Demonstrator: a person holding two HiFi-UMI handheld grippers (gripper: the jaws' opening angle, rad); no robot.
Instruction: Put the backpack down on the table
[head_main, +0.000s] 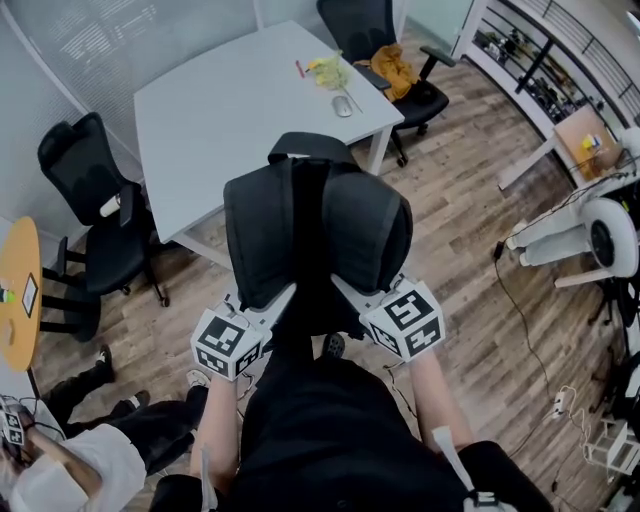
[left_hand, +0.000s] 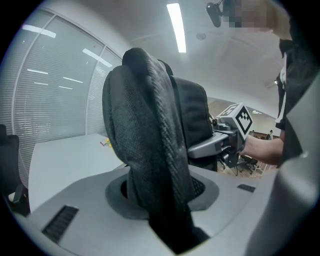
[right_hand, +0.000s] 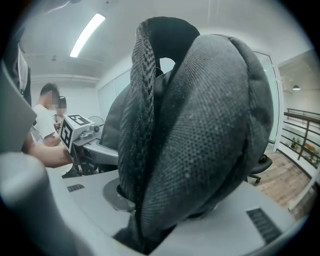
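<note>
A black backpack (head_main: 315, 225) hangs upright in the air in front of me, over the wood floor just short of the white table's (head_main: 230, 90) near corner. My left gripper (head_main: 285, 298) is shut on its left shoulder strap (left_hand: 155, 150), which runs between the jaws. My right gripper (head_main: 342, 288) is shut on the padded right strap (right_hand: 200, 130). In the left gripper view the right gripper (left_hand: 220, 142) shows past the backpack. In the right gripper view the left gripper (right_hand: 95, 150) shows the same way.
On the table's far end lie a mouse (head_main: 342, 105) and a yellow item (head_main: 328, 70). Black office chairs stand at the left (head_main: 95, 200) and behind the table (head_main: 380, 40). A person (head_main: 90, 450) sits at lower left. White equipment (head_main: 590, 235) and cables lie at the right.
</note>
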